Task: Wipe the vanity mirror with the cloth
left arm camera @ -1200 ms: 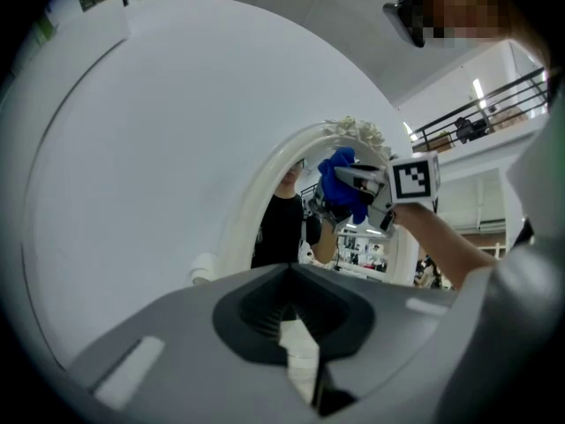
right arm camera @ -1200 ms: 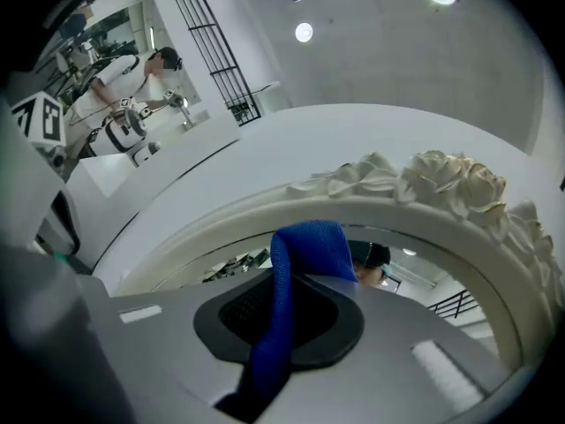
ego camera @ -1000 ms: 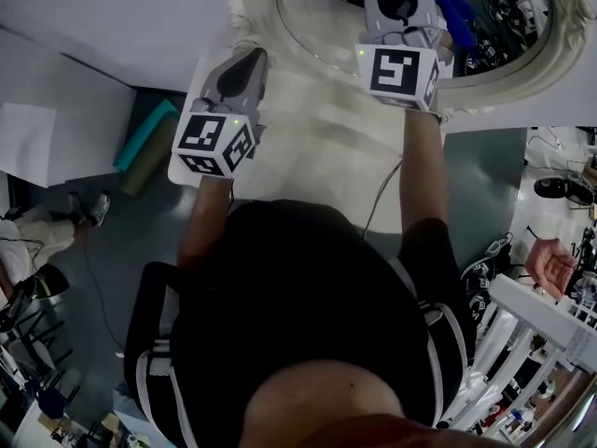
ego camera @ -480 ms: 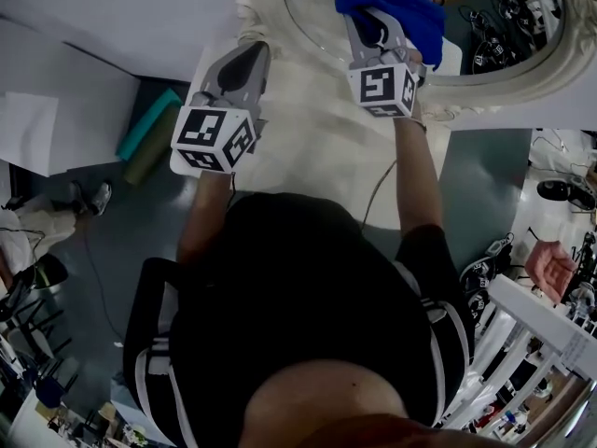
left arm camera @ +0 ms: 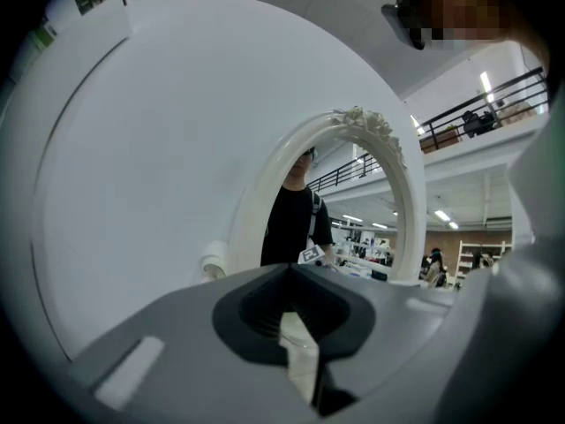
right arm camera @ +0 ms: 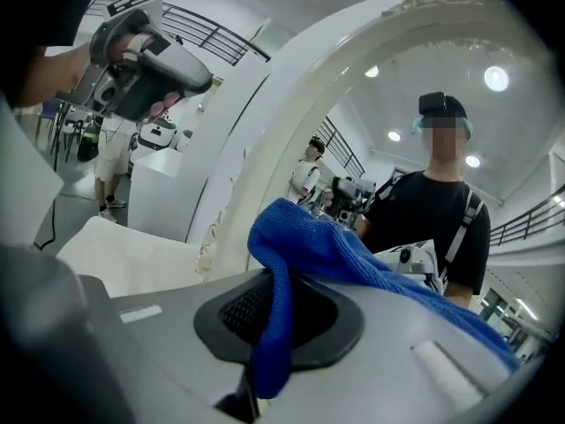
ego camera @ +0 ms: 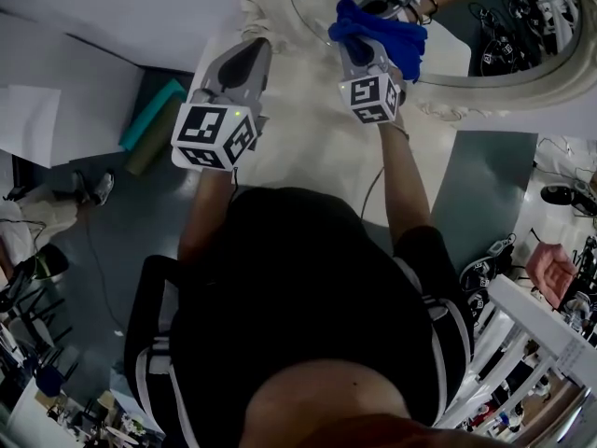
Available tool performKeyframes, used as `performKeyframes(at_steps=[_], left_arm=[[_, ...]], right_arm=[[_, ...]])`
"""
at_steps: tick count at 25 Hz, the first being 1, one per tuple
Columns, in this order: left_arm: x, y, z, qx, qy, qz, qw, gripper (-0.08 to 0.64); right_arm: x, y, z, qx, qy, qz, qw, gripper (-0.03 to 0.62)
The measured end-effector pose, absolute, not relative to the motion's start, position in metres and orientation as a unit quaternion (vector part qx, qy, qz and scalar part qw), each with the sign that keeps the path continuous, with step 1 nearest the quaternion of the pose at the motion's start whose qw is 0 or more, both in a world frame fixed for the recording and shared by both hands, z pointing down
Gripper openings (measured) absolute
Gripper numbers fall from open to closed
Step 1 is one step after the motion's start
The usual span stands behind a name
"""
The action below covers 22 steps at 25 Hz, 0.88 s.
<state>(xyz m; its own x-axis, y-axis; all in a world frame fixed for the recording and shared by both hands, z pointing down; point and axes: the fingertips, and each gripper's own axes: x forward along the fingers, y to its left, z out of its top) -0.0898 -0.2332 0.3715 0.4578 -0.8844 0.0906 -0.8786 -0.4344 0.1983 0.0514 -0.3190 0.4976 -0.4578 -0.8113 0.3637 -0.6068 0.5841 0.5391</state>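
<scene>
Blue cloth [ego camera: 390,34] clamped in right gripper [ego camera: 355,45] | at mirror [ego camera: 494,17] | left gripper [ego camera: 253,50] closed

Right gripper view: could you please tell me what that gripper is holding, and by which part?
The right gripper is shut on the blue cloth, pinching a bunched fold of it between its jaws; the rest drapes over the gripper's top.
</scene>
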Motion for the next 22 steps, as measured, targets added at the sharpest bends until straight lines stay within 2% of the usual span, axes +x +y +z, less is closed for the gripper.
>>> performKeyframes(at_steps=[8,17,22], left_arm=[[-0.087,-0.232,0.378,0.847,-0.519,-0.008,0.114,0.008],[-0.086,-0.230,0.375,0.848,-0.518,-0.012,0.108,0.008],[-0.085,-0.227,0.378,0.852,-0.513,-0.012,0.106,0.008]], right_arm=[[0.054,-0.314,0.566,0.412,-0.848,-0.084,0.322,0.029],[0.062,-0.315,0.605,0.397,-0.858,-0.015,0.327,0.029],[0.061,-0.310,0.608,0.398,-0.874,0.024,0.278,0.031]])
